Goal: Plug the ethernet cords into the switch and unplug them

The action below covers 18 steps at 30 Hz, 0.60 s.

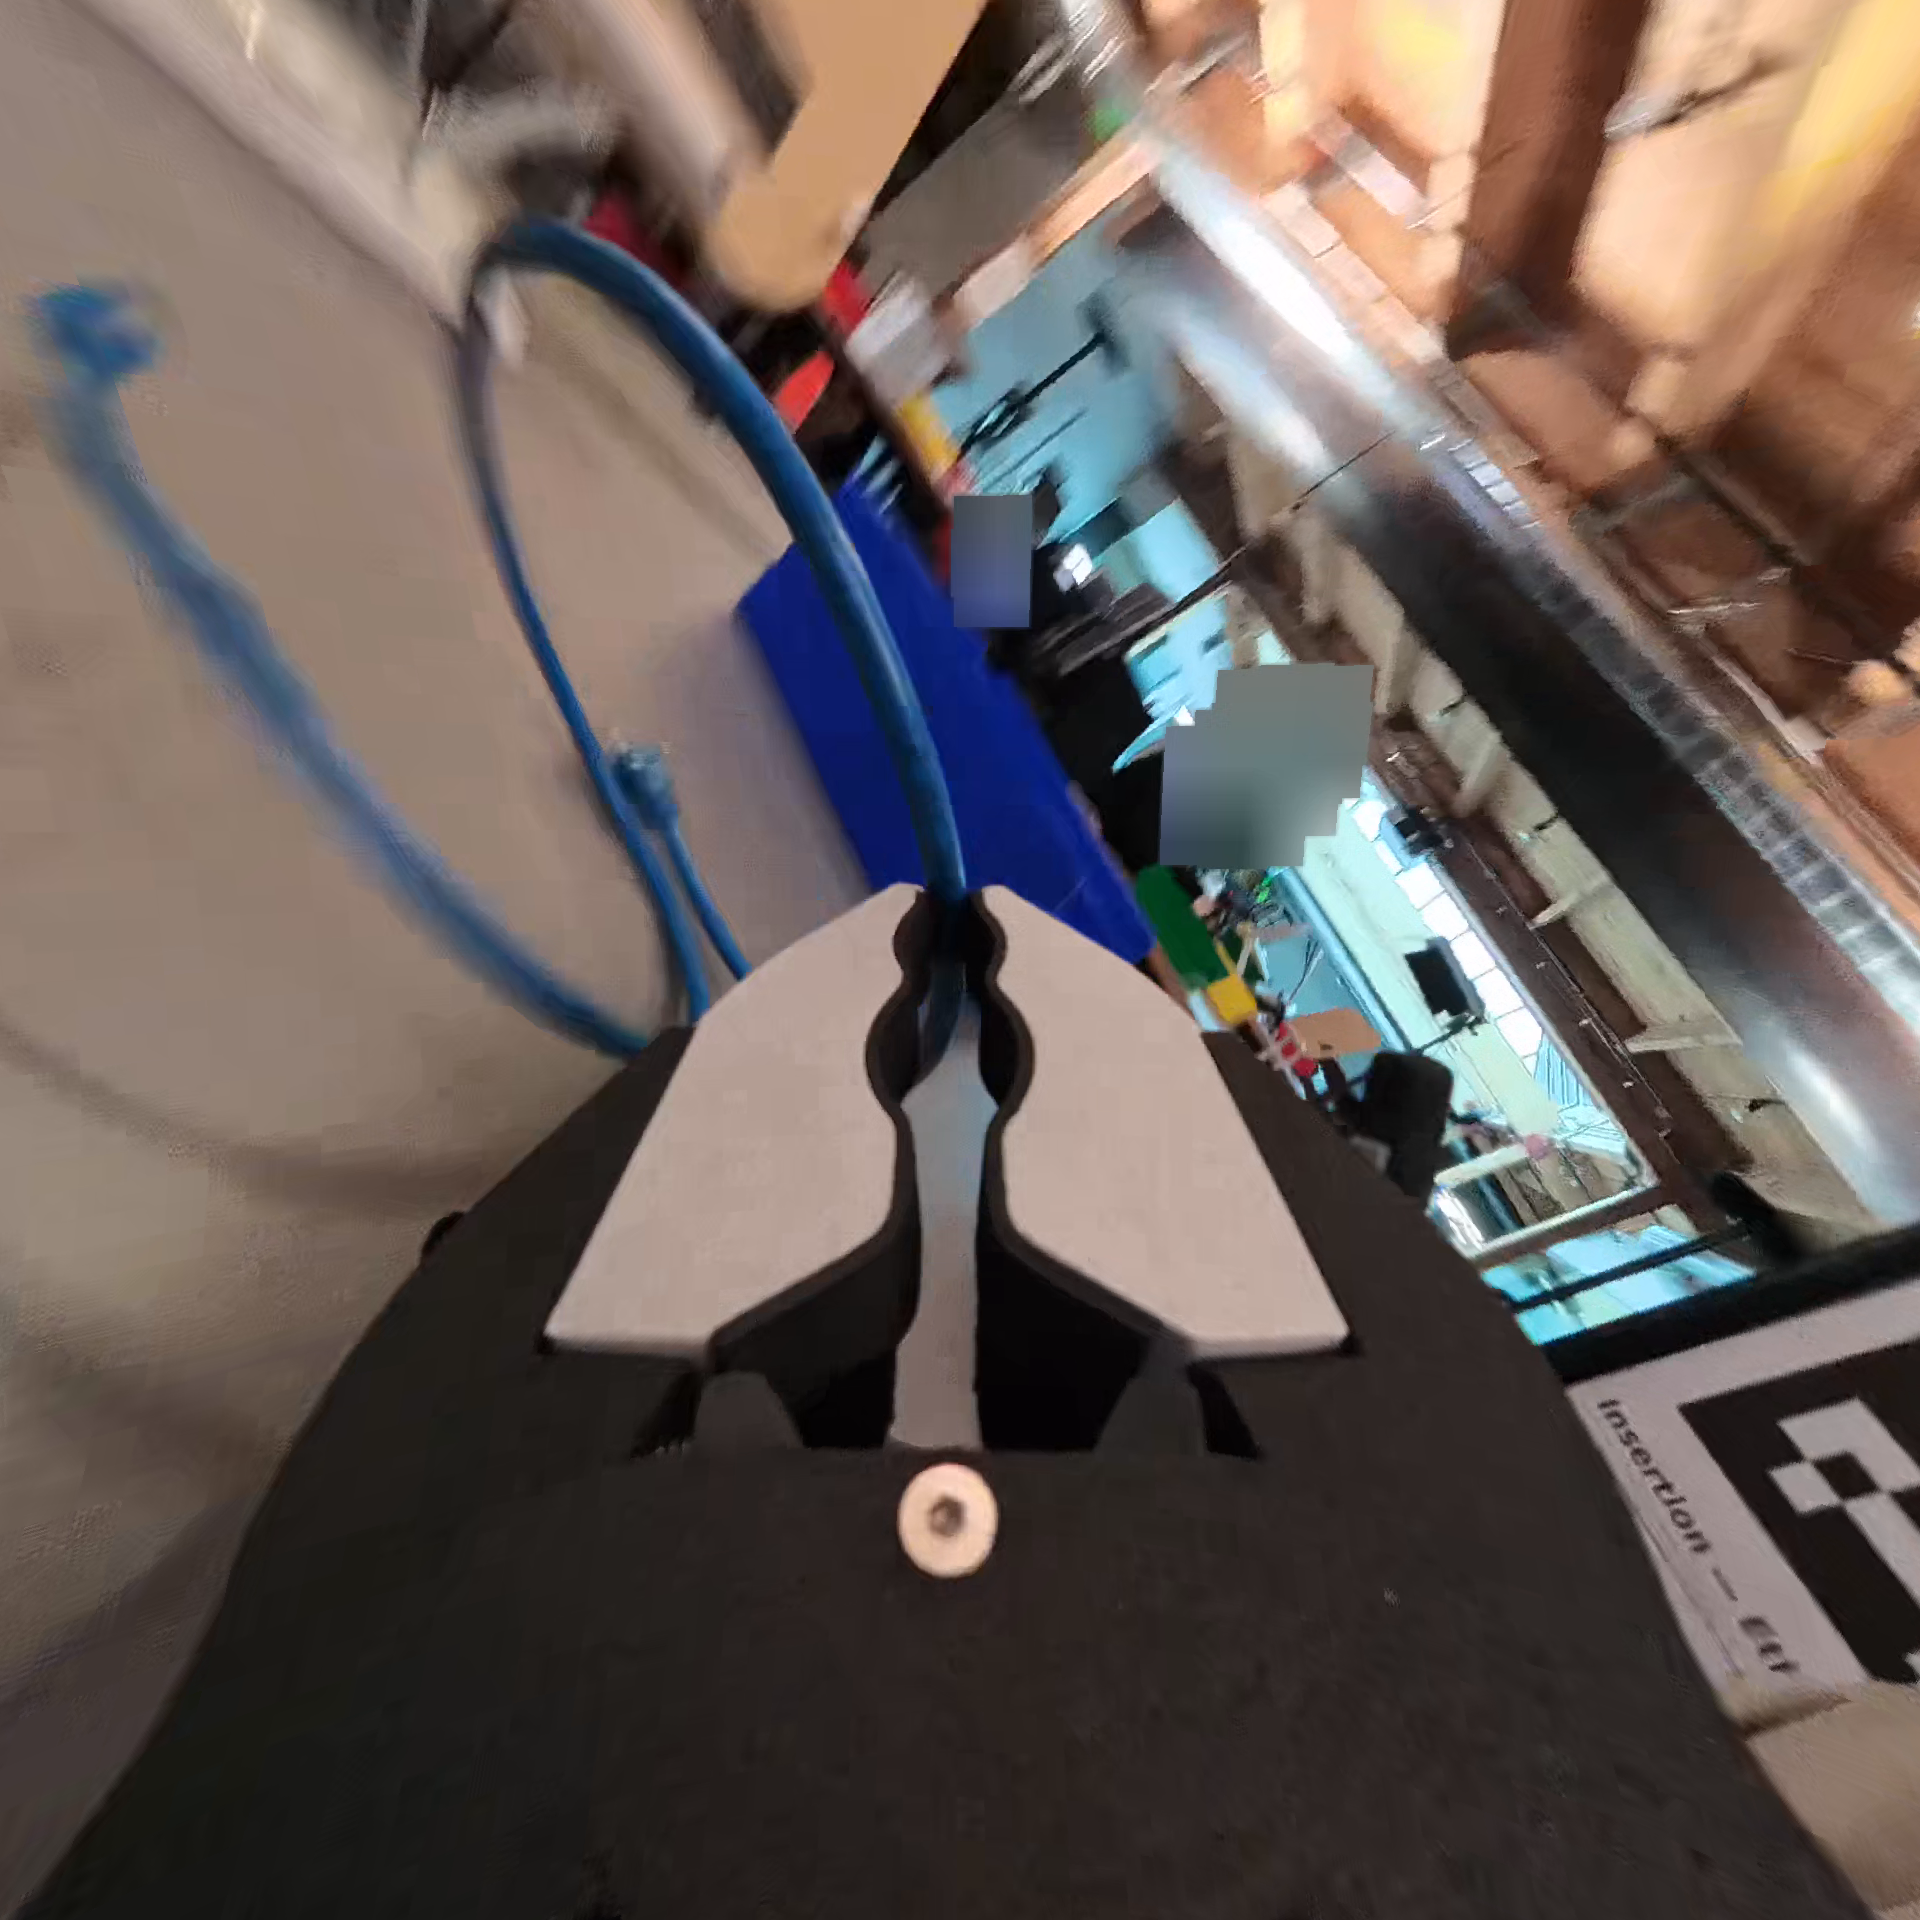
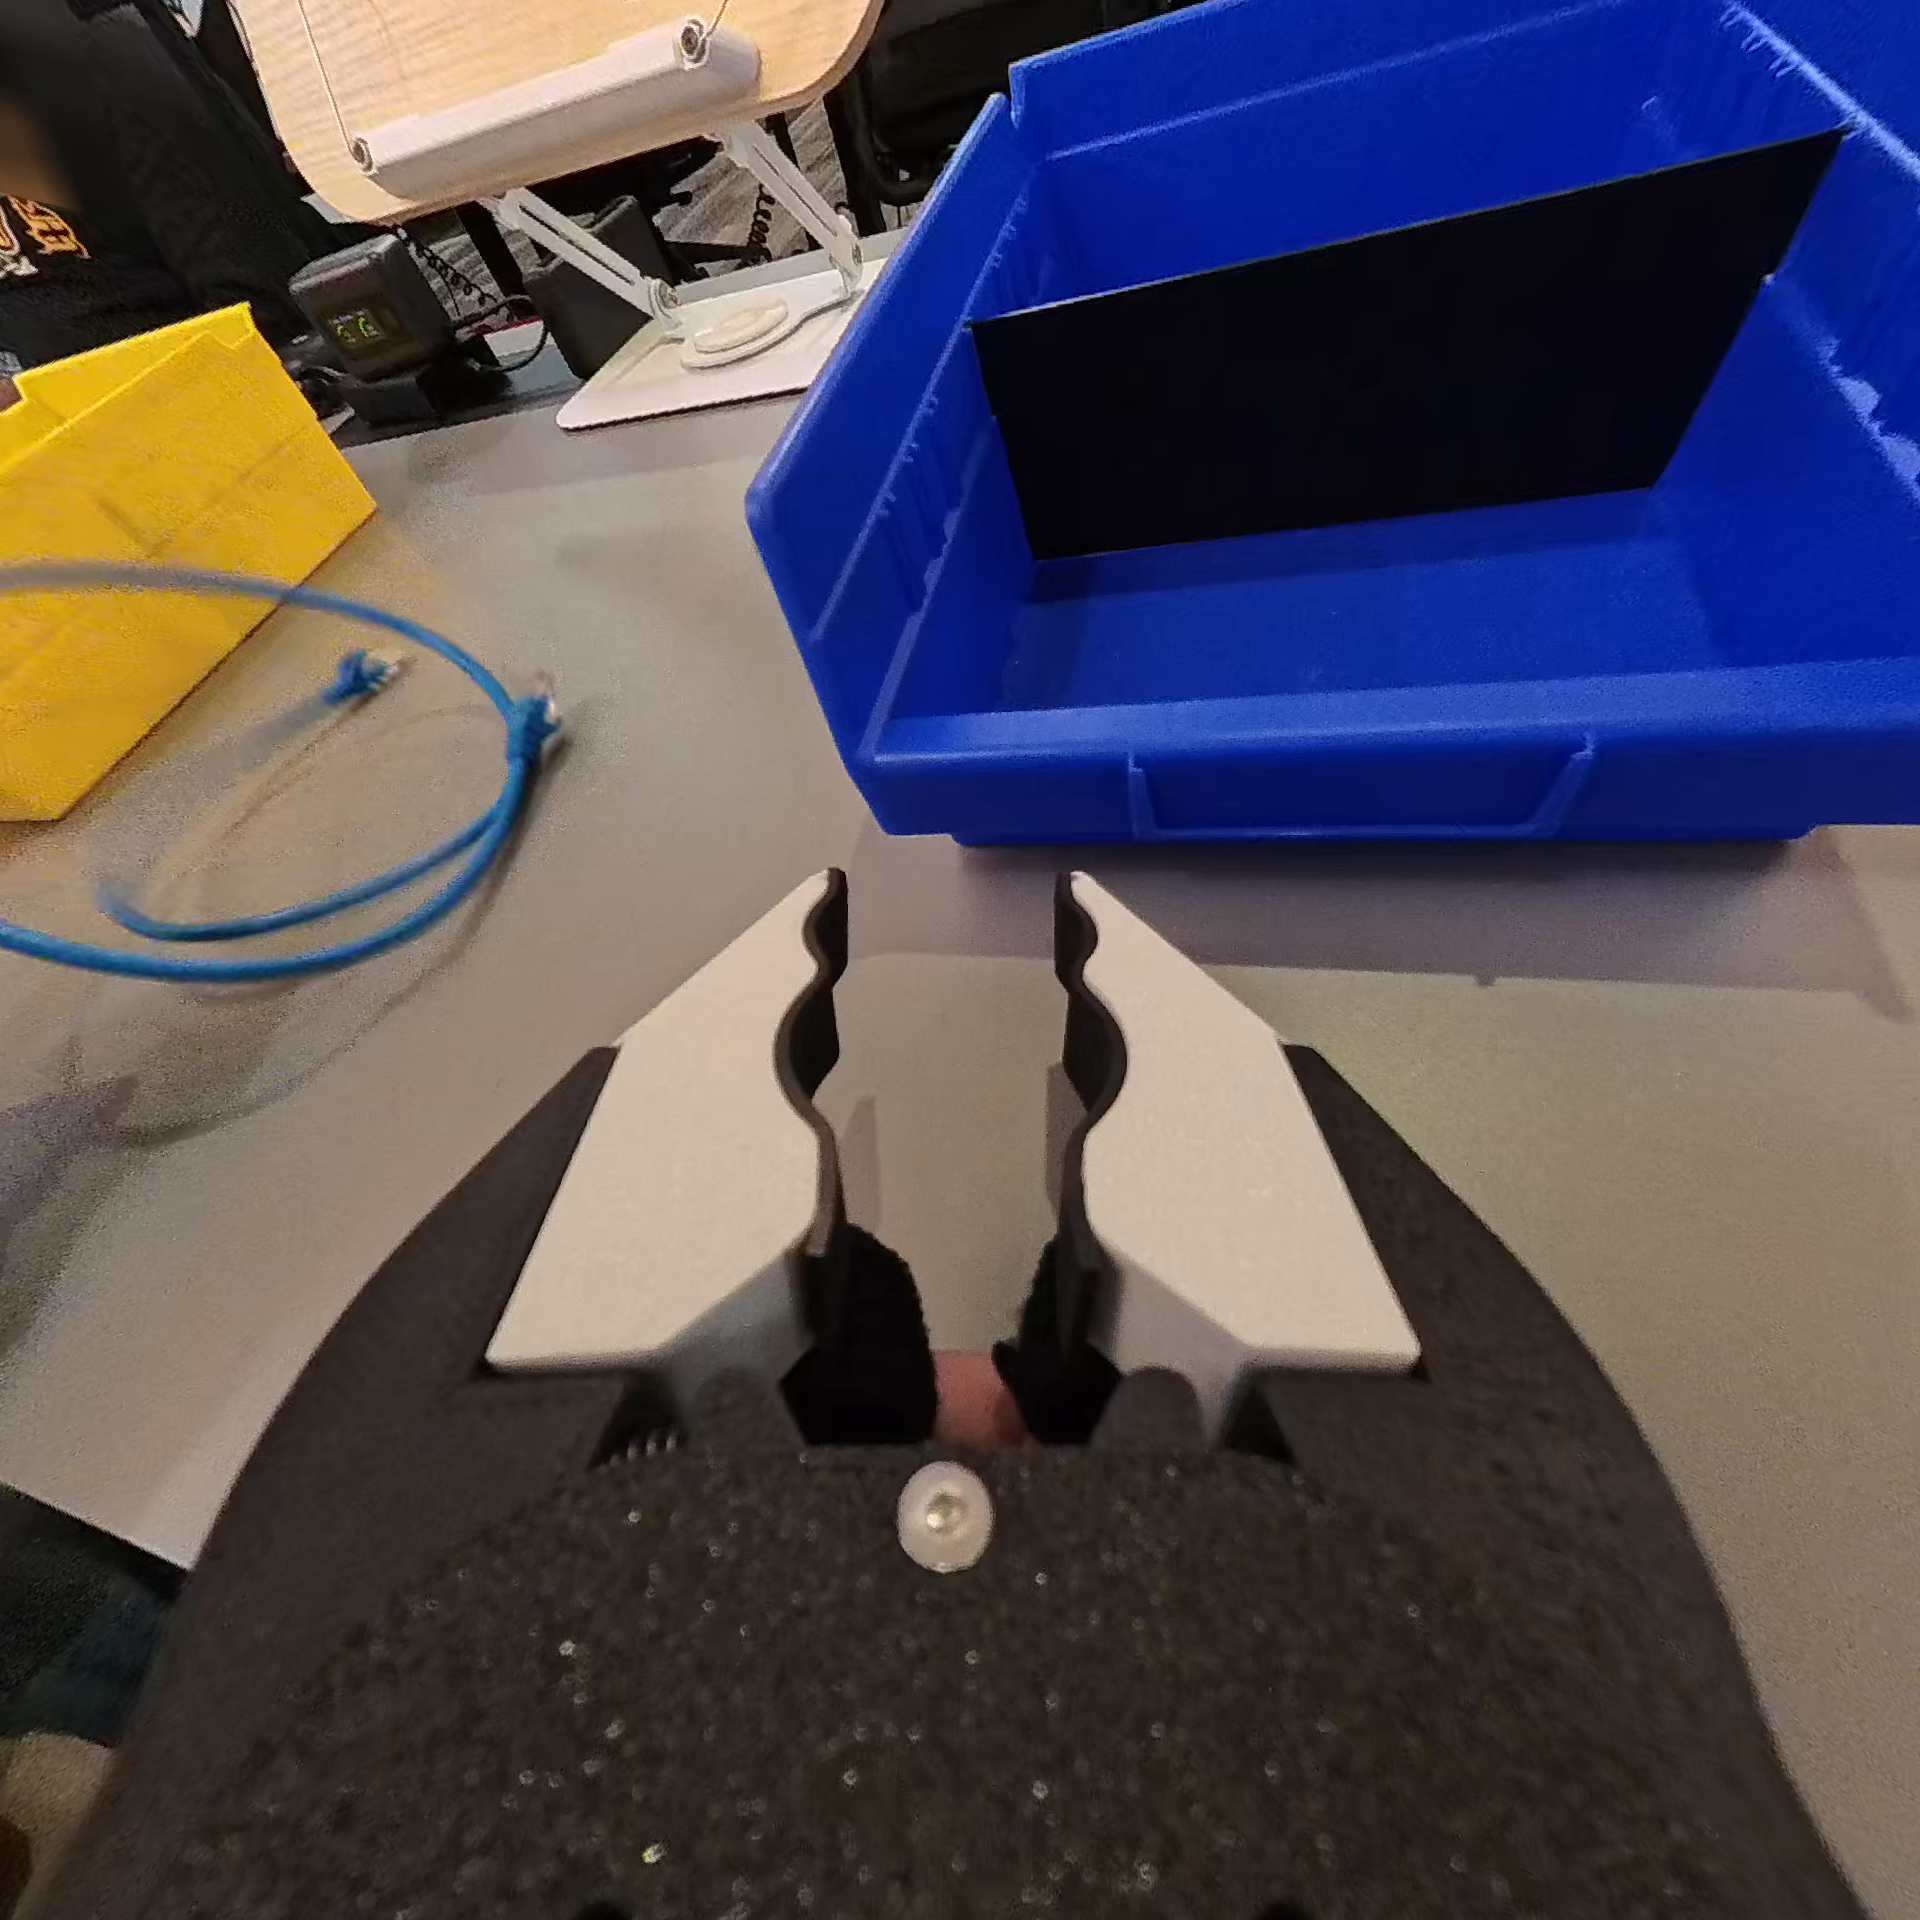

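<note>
My left gripper (image 1: 948,902) is shut on a blue ethernet cord (image 1: 790,457), which arcs up from between its fingertips in a big loop. The view is tilted and blurred. A plug (image 1: 642,777) of the cord lies on the grey table, and another blue plug end (image 1: 94,324) shows blurred at far left. In the right wrist view my right gripper (image 2: 951,894) is open and empty, low over the table in front of a blue bin. The blue cords (image 2: 312,914) lie looped to its left, with plugs (image 2: 540,722) on the table. No switch is in view.
A blue bin (image 2: 1351,769) with a black divider stands just ahead of my right gripper; its wall also shows in the left wrist view (image 1: 852,707). A yellow bin (image 2: 156,561) stands at the left. A white lamp base (image 2: 717,353) is behind. A paper marker (image 1: 1787,1538) lies at the right.
</note>
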Tool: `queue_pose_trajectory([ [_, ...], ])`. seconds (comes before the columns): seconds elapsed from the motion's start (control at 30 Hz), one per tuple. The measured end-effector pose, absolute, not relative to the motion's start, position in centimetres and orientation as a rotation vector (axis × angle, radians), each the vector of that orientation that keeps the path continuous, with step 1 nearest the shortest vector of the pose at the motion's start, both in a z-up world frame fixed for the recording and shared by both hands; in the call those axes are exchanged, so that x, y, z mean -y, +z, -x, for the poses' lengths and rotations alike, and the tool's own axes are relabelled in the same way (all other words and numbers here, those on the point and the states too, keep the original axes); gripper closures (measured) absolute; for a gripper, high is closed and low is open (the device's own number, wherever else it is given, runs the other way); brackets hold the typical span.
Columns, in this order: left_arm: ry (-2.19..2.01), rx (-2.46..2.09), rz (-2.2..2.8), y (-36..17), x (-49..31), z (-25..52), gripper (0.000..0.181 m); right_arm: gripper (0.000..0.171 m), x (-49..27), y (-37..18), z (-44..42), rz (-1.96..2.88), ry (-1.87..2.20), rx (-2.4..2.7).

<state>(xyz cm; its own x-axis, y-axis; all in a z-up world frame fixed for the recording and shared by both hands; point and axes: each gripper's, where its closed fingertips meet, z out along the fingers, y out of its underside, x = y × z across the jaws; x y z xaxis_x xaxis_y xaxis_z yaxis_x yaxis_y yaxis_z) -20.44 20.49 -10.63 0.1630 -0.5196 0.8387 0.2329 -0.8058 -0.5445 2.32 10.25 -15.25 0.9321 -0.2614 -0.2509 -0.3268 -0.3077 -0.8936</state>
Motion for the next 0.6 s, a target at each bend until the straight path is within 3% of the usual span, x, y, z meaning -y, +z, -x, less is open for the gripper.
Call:
queue_pose_trajectory([
  [0.1,-1.647,-0.405,2.122,-14.5,-18.0,18.5,0.175,0.132,-10.3,-15.3,-2.3,1.908,0.069,-0.431],
  [0.2,-1.77,-0.523,2.163,-14.7,-14.6,16.8,0.143,0.132,-10.3,-15.3,-2.3,1.91,0.059,-0.425],
  [0.33,-1.839,-0.732,2.193,-15.0,-10.9,15.7,0.135,0.132,-10.3,-15.3,-2.2,1.913,0.053,-0.421],
  [0.6,-1.698,-1.115,2.031,-14.2,-8.2,16.2,0.144,0.132,-10.2,-15.3,-2.2,1.909,0.058,-0.422],
])
